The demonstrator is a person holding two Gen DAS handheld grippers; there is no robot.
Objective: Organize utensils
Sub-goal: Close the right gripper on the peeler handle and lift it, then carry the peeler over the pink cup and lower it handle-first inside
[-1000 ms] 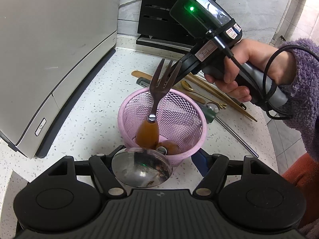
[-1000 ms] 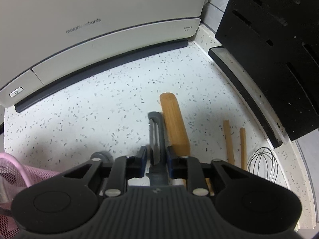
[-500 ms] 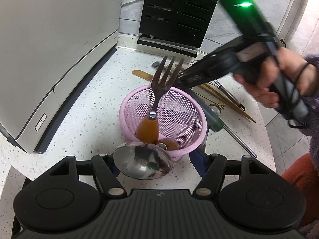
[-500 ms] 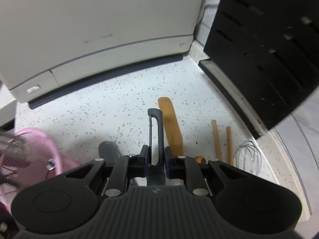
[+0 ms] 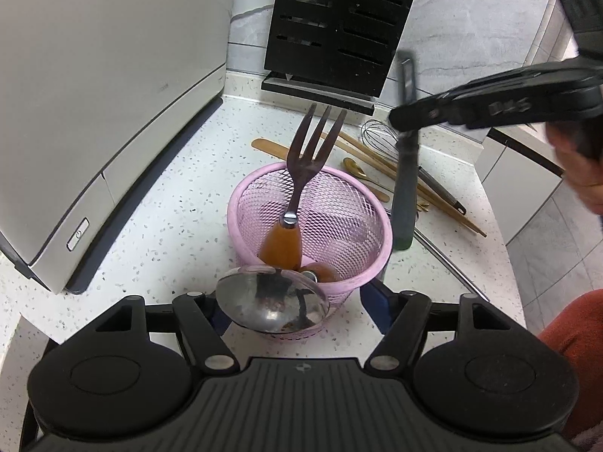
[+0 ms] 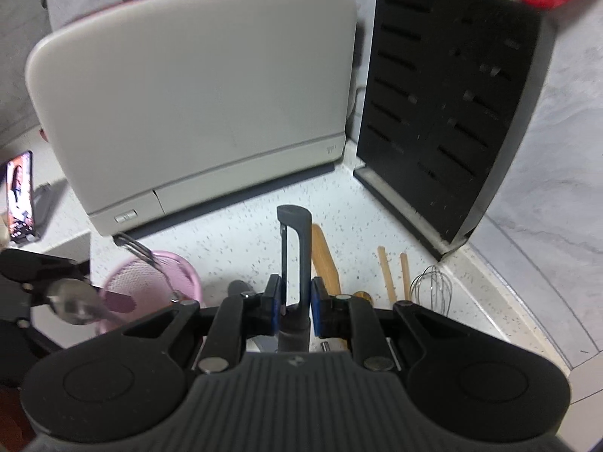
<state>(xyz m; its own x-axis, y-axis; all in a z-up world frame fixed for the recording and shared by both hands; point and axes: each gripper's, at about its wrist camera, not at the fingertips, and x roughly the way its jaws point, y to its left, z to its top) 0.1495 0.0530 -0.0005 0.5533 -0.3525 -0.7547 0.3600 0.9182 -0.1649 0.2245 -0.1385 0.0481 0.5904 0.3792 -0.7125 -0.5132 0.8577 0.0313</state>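
A pink mesh basket (image 5: 371, 222) stands on the speckled counter and holds a wooden-handled fork (image 5: 301, 173) and a large spoon (image 5: 271, 299). My left gripper (image 5: 297, 301) is open around the basket's near side. My right gripper (image 6: 296, 297) is shut on a dark grey peeler (image 6: 297, 248). In the left wrist view the peeler (image 5: 405, 188) hangs upright in the air, just right of the basket's rim. The basket shows low left in the right wrist view (image 6: 128, 278).
A grey appliance (image 5: 94, 94) stands at the left, a black knife block (image 5: 339, 26) at the back. Behind the basket lie a wooden spatula (image 5: 271, 147), chopsticks (image 5: 444, 203), a gold spoon (image 5: 356, 168) and a whisk (image 5: 380, 137).
My right gripper has lifted the peeler off the counter and swung it upright beside the basket. My left gripper has stayed at the basket.
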